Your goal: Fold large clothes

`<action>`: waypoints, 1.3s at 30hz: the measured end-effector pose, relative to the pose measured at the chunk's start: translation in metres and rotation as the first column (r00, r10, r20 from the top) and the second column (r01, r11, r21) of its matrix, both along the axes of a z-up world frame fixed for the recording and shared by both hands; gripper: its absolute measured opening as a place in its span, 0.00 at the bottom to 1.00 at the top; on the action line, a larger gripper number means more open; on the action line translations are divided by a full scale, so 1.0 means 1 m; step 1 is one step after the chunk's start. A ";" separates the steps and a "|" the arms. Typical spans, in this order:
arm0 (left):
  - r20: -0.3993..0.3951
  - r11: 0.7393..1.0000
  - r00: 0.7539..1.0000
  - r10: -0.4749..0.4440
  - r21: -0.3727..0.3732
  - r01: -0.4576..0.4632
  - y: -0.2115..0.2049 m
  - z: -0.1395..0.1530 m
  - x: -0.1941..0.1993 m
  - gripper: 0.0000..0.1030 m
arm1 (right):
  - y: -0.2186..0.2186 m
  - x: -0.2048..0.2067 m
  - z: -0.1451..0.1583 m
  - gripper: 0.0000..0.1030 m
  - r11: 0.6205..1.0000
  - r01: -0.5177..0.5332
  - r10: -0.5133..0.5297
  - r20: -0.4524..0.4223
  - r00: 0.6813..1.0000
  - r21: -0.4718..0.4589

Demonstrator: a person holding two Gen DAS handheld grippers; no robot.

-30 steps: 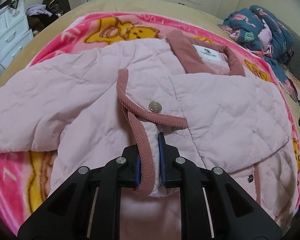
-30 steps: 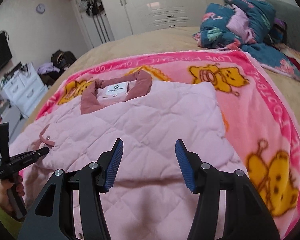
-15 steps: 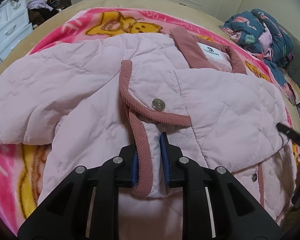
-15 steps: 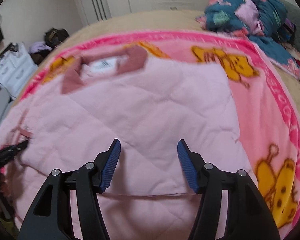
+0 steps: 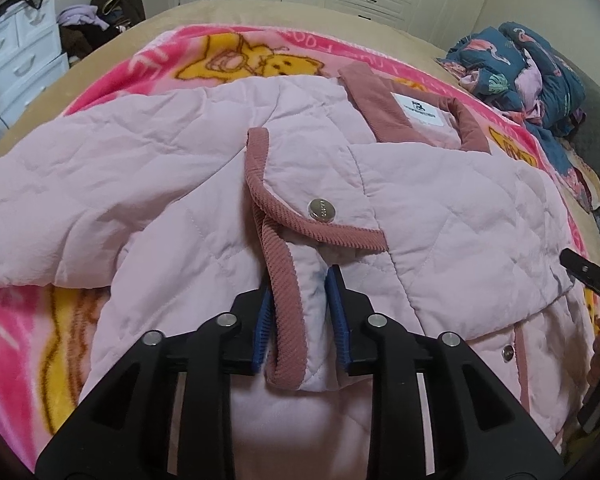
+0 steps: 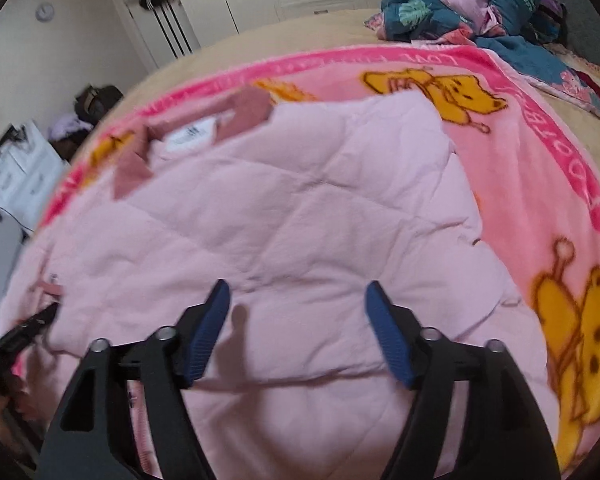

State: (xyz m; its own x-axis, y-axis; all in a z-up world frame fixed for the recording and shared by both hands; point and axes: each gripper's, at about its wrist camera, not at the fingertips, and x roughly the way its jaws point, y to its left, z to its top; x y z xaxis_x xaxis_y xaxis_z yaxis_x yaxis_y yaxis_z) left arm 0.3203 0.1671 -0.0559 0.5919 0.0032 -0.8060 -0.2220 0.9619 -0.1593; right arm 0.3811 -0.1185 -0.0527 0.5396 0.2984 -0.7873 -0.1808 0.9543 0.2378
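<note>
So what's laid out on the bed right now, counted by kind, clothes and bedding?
Pink quilted jacket: 1
Pink cartoon-bear blanket: 1
Dark blue flamingo-print bedding heap: 1
Total: 3
The left gripper has its jaws closed on the jacket's corduroy-trimmed edge; the right gripper hovers open above the jacket.

Your left gripper (image 5: 300, 312) has no free gap: the corduroy-trimmed cuff (image 5: 292, 320) fills the space between its pads. Your right gripper (image 6: 296, 332) stands wide apart above the quilted jacket (image 6: 300, 220), nothing between its fingers. To its right, bare pink blanket (image 6: 540, 208) gives open passage beside the jacket's edge. The far right corner of the bed is blocked by a heaped blue floral duvet (image 6: 472, 0). To the left, off the bed, a white drawer unit (image 5: 16, 64) and a pile of bags (image 5: 100, 20) stand close by.
</note>
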 end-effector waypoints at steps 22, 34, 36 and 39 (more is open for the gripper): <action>0.076 0.992 0.989 0.125 0.003 -0.126 0.019 0.055 -0.045 0.91 | 0.021 -0.072 0.050 0.96 0.999 0.000 -0.006 0.107 0.994 0.054; 0.103 0.969 0.964 0.247 0.001 -0.248 0.066 0.076 -0.072 0.91 | 0.078 -0.092 0.089 0.96 0.994 -0.099 0.090 0.170 0.981 0.047; 0.094 0.969 0.964 0.247 -0.019 -0.247 0.073 0.076 -0.074 0.91 | 0.091 -0.094 0.095 0.96 0.992 -0.120 0.110 0.178 0.978 0.045; 0.095 0.963 0.959 0.269 -0.021 -0.268 0.082 0.078 -0.079 0.91 | 0.113 -0.095 0.105 0.96 0.989 -0.146 0.137 0.183 0.973 0.034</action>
